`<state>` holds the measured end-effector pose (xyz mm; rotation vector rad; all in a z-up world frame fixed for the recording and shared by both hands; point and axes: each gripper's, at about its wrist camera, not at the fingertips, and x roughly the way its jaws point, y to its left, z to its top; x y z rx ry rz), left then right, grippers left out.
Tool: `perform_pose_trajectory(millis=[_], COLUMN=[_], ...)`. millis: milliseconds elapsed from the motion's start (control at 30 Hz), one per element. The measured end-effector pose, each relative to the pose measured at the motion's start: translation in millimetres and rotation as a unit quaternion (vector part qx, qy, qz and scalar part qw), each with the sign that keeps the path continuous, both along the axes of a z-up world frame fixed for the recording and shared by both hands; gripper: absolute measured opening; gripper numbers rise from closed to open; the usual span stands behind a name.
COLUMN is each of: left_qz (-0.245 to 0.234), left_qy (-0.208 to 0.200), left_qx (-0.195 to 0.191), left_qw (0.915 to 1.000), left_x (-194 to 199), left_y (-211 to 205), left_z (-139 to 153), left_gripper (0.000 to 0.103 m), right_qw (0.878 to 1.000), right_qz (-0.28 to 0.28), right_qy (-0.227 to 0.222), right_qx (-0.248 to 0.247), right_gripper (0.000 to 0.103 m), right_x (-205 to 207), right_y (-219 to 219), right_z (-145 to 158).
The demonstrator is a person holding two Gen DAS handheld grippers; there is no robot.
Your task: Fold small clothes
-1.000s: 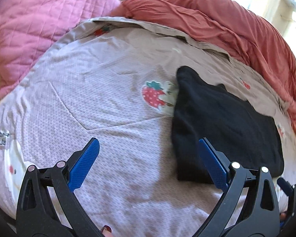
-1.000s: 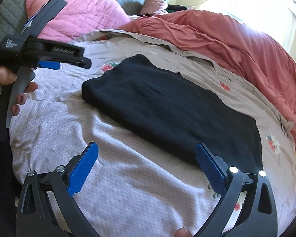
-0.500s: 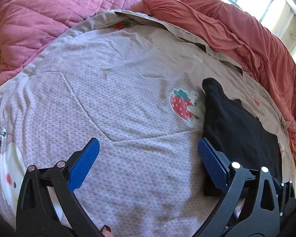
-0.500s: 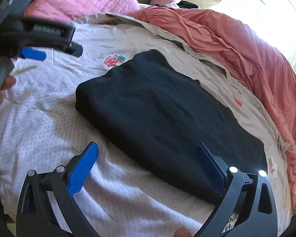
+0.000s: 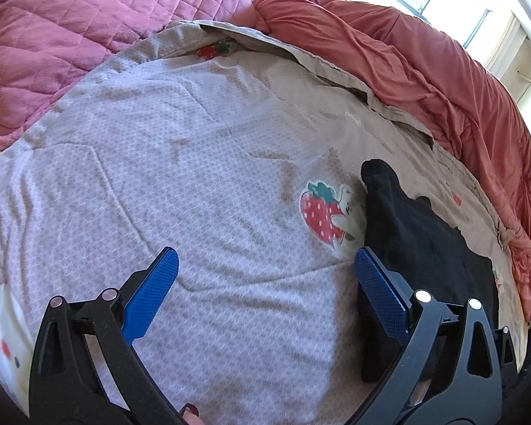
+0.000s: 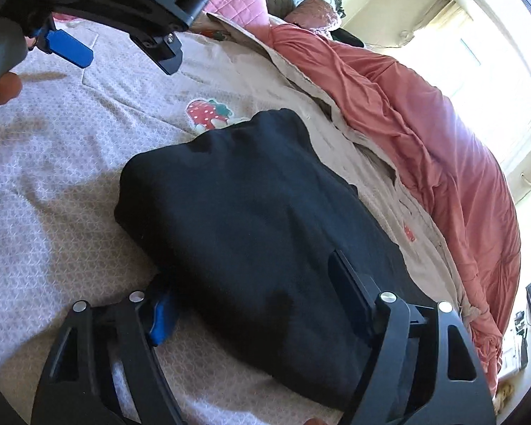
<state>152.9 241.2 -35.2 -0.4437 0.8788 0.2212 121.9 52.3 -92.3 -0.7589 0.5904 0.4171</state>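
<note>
A folded black garment [image 6: 251, 212] lies on the pale patterned bedsheet [image 6: 53, 184]. My right gripper [image 6: 255, 283] is open, its jaws straddling the near edge of the garment: the left pad is partly under the cloth and the right pad rests on top. In the left wrist view the garment [image 5: 417, 233] lies at the right, just beyond the right finger. My left gripper [image 5: 265, 276] is open and empty above bare sheet. It also shows in the right wrist view at the top left [image 6: 116, 35].
A strawberry print [image 5: 322, 212] on the sheet lies beside the garment's far corner. A pink quilted pillow [image 5: 70, 28] lies at the back left. A rumpled coral duvet [image 5: 424, 71] runs along the right side of the bed.
My right gripper has moved forward and down onto the garment's near edge, jaws still wide. My left gripper has drifted left, so the garment slid to its right edge of view.
</note>
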Motion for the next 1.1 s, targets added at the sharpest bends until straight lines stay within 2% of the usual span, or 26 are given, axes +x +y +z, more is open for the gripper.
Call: perform_pose_trajectory(millis=[33,100,133,200,300,333,367,433,500,567,667,800,900,1000,1067,1100], left_qz=[-0.002,-0.008,-0.01,-0.017,-0.034,-0.04,-0.055,-0.075,-0.085,-0.088,-0.1,-0.124,-0.14,-0.164,-0.176,-0.181], left_qy=[0.0,-0.002,-0.003,-0.008,-0.019,-0.024,-0.037,-0.058,-0.08,-0.083,-0.079,-0.067,-0.038,-0.027,-0.023,-0.021], left_qx=[0.003,0.005,0.004,-0.005,-0.041,-0.053,-0.084,-0.168,-0.264,-0.299,-0.316,-0.353,-0.328,-0.311,-0.306,-0.307], left_qw=[1.0,0.9999,0.9999,0.9998,0.9984,0.9975,0.9943,0.9812,0.9576,0.9467,0.9403,0.925,0.9334,0.9357,0.9353,0.9341], left_x=[1.8,5.8,7.3,11.8,19.4,21.3,24.2,29.4,35.8,41.8,49.6,66.7,80.5,90.0,94.6,97.0], left_y=[-0.8,-2.5,-2.7,-3.5,-5.3,-6.9,-8.5,-8.5,-6.3,-7.8,-16.6,-31.9,-45.9,-58.4,-63.9,-66.8], left_z=[-0.6,-1.8,-2.2,-3.7,-6.9,-7.5,-8.6,-13.6,-22.9,-29.4,-34.0,-41.7,-43.1,-44.0,-47.1,-50.0], left_gripper=[0.093,0.093,0.093,0.093,0.093,0.093,0.093,0.093,0.093,0.093,0.093,0.093,0.092,0.092,0.085,0.067], right_qw=[1.0,1.0,0.999,0.996,0.987,0.983,0.977,0.967,0.961,0.961,0.962,0.963,0.963,0.965,0.965,0.965], right_qz=[-0.002,-0.006,-0.008,-0.01,-0.02,-0.028,-0.035,-0.043,-0.045,-0.039,-0.033,-0.03,-0.028,-0.024,-0.023,-0.022], right_qy=[0.001,0.012,0.019,0.053,0.089,0.104,0.122,0.143,0.151,0.146,0.145,0.144,0.145,0.144,0.145,0.146], right_qx=[0.004,0.02,0.031,0.073,0.13,0.149,0.172,0.207,0.229,0.232,0.231,0.228,0.223,0.218,0.216,0.214], right_gripper=[0.069,0.052,0.047,0.022,0.015,0.014,0.014,0.013,0.013,0.013,0.012,0.012,0.012,0.012,0.012,0.012], right_x=[0.9,5.6,6.9,13.1,18.2,21.8,25.7,29.6,32.8,30.6,26.5,20.7,18.3,16.5,17.5,17.0], right_y=[-1.1,-5.7,-7.6,-16.7,-29.3,-34.7,-40.3,-48.0,-54.3,-56.3,-57.2,-57.8,-58.1,-58.1,-58.5,-58.7], right_z=[1.3,5.4,7.8,16.7,28.9,32.3,35.8,41.1,46.4,50.1,49.6,47.2,45.7,44.0,42.0,40.6])
